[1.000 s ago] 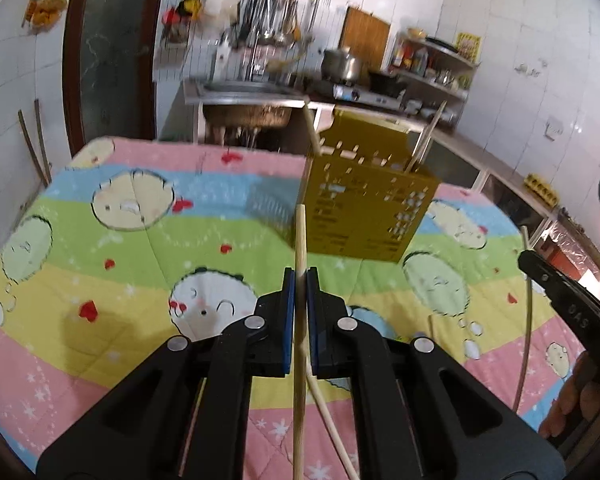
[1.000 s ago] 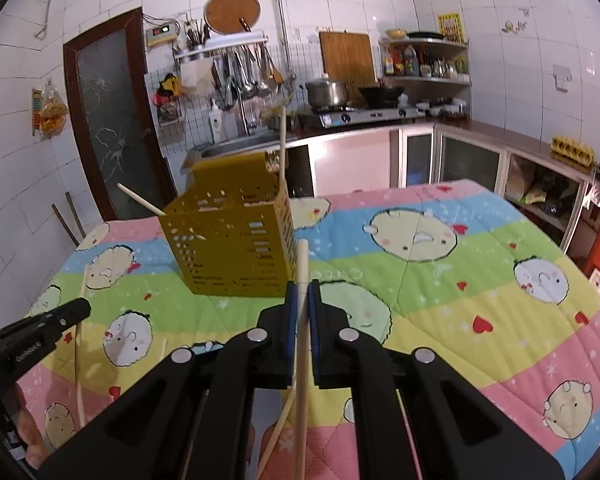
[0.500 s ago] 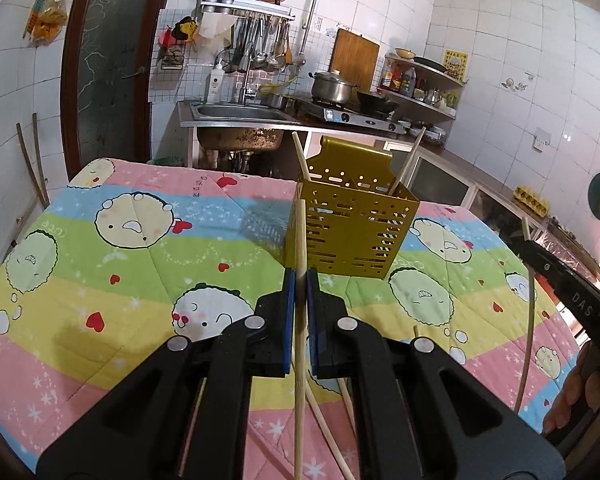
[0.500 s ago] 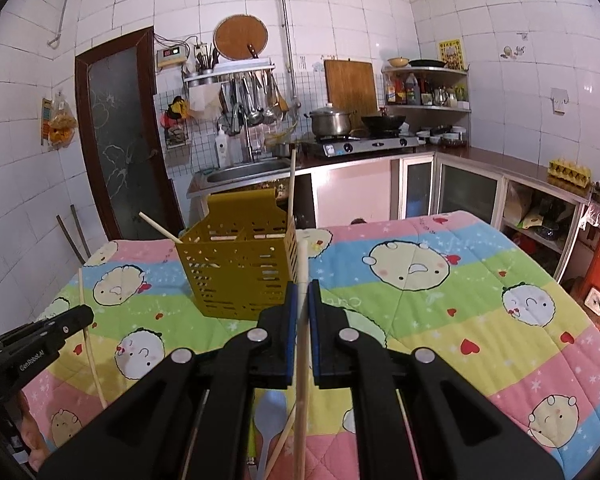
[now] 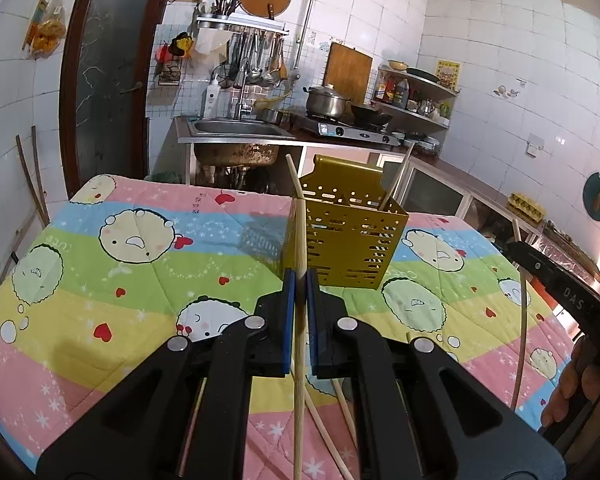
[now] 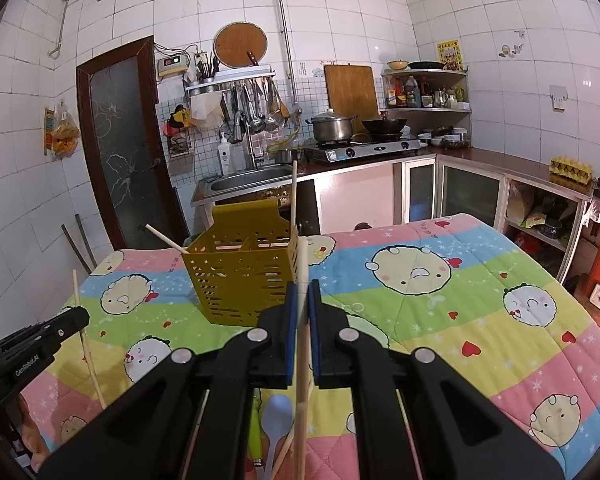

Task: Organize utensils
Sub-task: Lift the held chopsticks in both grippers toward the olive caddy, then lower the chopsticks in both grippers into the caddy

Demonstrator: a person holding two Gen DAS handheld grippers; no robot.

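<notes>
A yellow perforated utensil basket [image 5: 352, 240] [image 6: 240, 280] stands on the table with two chopsticks leaning in it. My left gripper [image 5: 299, 276] is shut on a wooden chopstick [image 5: 299, 320], held upright in front of the basket's left edge. My right gripper [image 6: 303, 286] is shut on another wooden chopstick [image 6: 302, 360], held upright at the basket's right corner. Each gripper shows at the edge of the other's view, the right one [image 5: 556, 284] and the left one [image 6: 32, 344]. Loose chopsticks [image 5: 332, 432] and a pale blue spoon [image 6: 276, 416] lie on the table below.
The table carries a quilted cover [image 5: 140, 272] in pastel stripes with cartoon faces. Behind it are a steel sink [image 5: 236, 128], a stove with a pot [image 6: 332, 128], hanging utensils and a dark door [image 6: 120, 140]. Low cabinets [image 6: 460, 196] run along the right.
Both grippers have lifted and drawn back with their chopsticks; the basket now looks smaller and farther, and more of the kitchen wall shows.
</notes>
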